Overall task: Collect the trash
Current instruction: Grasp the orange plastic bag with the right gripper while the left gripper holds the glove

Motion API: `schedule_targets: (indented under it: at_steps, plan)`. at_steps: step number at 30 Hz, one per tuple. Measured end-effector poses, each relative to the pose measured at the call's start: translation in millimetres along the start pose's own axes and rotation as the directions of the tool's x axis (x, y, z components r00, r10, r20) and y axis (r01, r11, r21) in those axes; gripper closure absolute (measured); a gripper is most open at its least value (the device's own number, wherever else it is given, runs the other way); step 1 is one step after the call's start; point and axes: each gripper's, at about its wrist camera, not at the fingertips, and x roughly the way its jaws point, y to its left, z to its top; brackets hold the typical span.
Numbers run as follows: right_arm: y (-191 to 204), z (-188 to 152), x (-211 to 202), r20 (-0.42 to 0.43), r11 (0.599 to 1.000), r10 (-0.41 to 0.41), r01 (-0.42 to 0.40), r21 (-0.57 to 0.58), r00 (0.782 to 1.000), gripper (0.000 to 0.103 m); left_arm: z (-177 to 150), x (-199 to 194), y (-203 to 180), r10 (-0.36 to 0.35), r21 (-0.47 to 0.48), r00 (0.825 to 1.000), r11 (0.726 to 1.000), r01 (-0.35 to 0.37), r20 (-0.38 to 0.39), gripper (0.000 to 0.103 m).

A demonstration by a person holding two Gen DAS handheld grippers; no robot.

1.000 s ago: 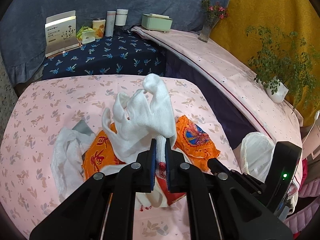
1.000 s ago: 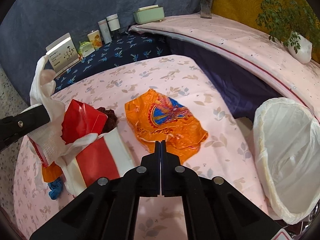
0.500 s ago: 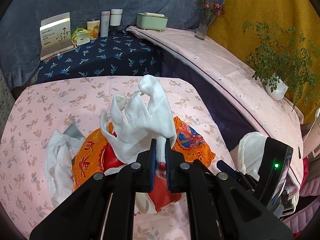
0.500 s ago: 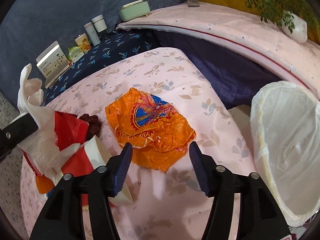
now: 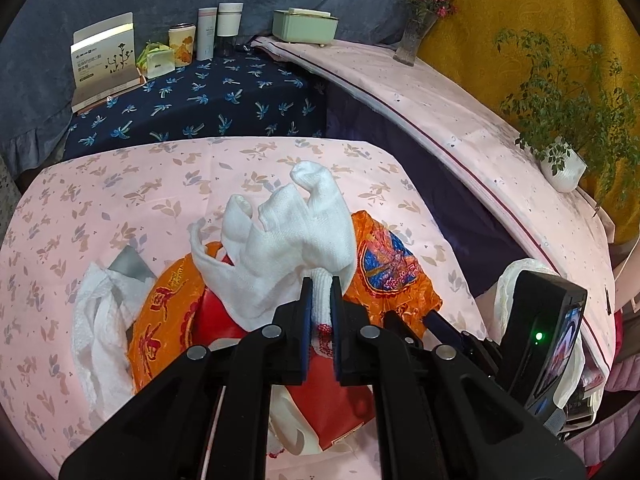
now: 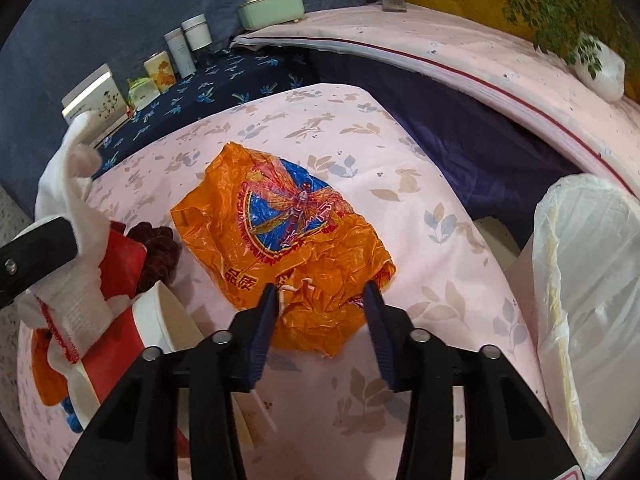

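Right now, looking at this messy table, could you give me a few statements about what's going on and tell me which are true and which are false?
1. The left gripper pinches a white glove by its cuff. True.
2. The right gripper is clamped shut on nothing. False: its jaws, which have just been closing, stand apart around the near edge of the orange wrapper.
3. A white-lined bin stands right of the table. True.
4. The orange wrapper lies inside the bin. False: it lies on the pink tablecloth.
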Motion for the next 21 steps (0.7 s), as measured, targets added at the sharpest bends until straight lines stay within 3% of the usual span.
schedule_targets:
  at_steps: [2,5,12,21]
  plan:
    - [1,-1,-3,0.003,1.000,0.007,-0.007,-0.018,1.000,0.086,-1,0,-3,-0.002,0.004,1.000,1.000,0.002,-0.003,0.095]
    - [0,-1,-12,0.015,1.000,0.010,-0.010,-0.029,1.000,0.093,-3,-2,-9,-0.005,0.011,1.000,1.000,0.005,-0.002,0.095]
    - [-25,1,-48,0.079,1.000,0.006,-0.006,0.007,0.997,0.095,-5,-13,-30,-0.023,0.038,1.000,0.999,0.023,0.011,0.096]
    - [-78,0,-100,0.159,0.997,-0.054,0.045,0.060,0.986,0.095,-13,-25,-88,-0.070,0.119,0.997,0.991,0.067,0.020,0.095]
